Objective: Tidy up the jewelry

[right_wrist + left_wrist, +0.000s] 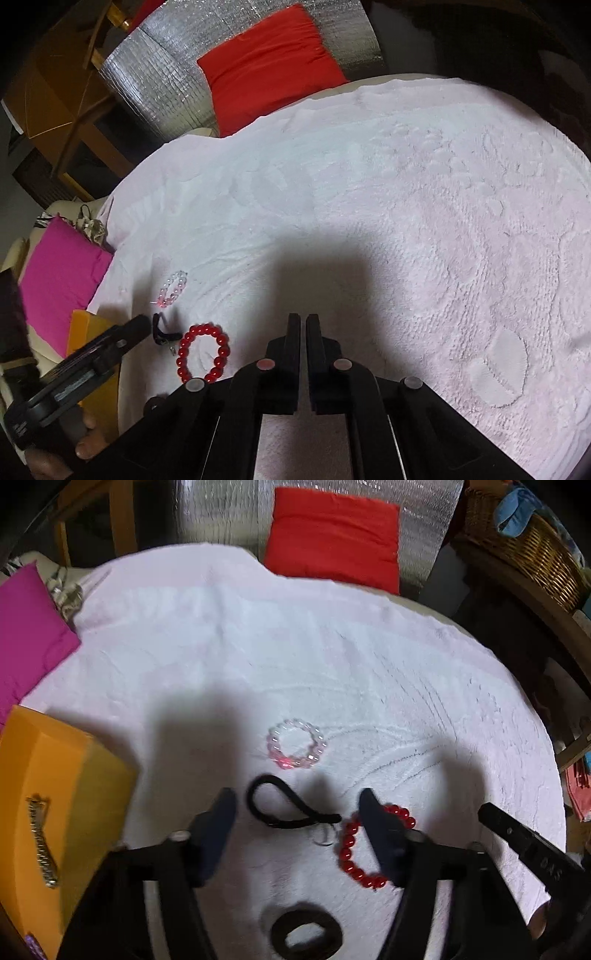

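Observation:
On the pale pink towel (332, 657) lie a clear pink bead bracelet (297, 743), a black cord loop (288, 808), a red bead bracelet (354, 845) and a dark hair tie (306, 938). My left gripper (297, 805) is open, its jaws on either side of the black cord loop, the right finger over the red bracelet. A gold chain (42, 842) lies on an orange box (55, 775). My right gripper (303, 325) is shut and empty, right of the red bracelet (203, 352). The left gripper (110, 343) also shows there.
A magenta cushion (26, 642) lies at the left, a red cushion (332, 535) at the far edge. A wicker basket (528, 550) stands at the back right. The towel (424, 221) stretches to the right.

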The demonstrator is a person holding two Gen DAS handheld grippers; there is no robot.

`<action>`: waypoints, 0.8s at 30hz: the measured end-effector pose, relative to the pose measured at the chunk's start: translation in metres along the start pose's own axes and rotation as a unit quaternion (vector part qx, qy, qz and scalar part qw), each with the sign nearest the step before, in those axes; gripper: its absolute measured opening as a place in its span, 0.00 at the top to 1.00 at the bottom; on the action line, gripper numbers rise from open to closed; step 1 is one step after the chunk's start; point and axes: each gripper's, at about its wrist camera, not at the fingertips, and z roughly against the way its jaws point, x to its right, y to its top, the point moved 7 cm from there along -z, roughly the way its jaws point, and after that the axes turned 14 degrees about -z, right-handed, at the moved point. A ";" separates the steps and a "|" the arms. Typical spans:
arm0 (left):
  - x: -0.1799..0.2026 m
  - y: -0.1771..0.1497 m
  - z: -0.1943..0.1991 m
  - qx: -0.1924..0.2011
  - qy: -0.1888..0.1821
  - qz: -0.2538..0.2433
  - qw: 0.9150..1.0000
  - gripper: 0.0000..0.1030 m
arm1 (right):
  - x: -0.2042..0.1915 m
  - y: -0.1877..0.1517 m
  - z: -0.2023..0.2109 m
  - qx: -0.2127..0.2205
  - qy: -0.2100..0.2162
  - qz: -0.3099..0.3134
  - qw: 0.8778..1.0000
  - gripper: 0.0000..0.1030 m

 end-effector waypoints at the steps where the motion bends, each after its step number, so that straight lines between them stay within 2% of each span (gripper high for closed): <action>1: 0.002 -0.001 -0.007 -0.012 -0.009 0.004 1.000 0.47 | 0.000 -0.001 0.000 -0.002 0.000 0.000 1.000 0.95; 4: -0.001 -0.006 -0.023 -0.034 -0.034 0.038 0.998 0.64 | -0.001 -0.003 -0.001 -0.011 0.006 -0.003 1.000 0.95; 5: -0.003 -0.007 -0.025 -0.035 -0.043 0.049 0.997 0.66 | -0.001 -0.004 -0.002 -0.014 0.006 -0.004 1.000 0.95; 7: -0.009 -0.009 -0.026 -0.028 -0.046 0.063 0.997 0.81 | -0.001 -0.006 -0.003 -0.017 0.007 -0.003 1.000 0.95; 9: -0.014 -0.014 -0.024 -0.029 -0.049 0.065 0.996 0.89 | -0.003 -0.007 -0.004 -0.019 0.009 -0.002 1.000 0.95; 15: -0.024 -0.033 -0.013 -0.029 -0.054 0.050 0.997 0.94 | -0.021 -0.017 -0.013 -0.043 0.038 0.006 0.998 0.95; 21: -0.030 -0.052 0.008 -0.027 -0.054 0.013 0.998 0.94 | -0.045 -0.034 -0.022 -0.054 0.050 0.053 0.996 0.95; 23: -0.031 -0.058 0.016 -0.022 -0.055 0.001 0.998 0.94 | -0.049 -0.038 -0.028 -0.055 0.039 0.070 0.995 0.92; 24: -0.032 -0.062 0.020 -0.020 -0.056 -0.005 0.998 0.94 | -0.050 -0.039 -0.030 -0.055 0.035 0.077 0.995 0.86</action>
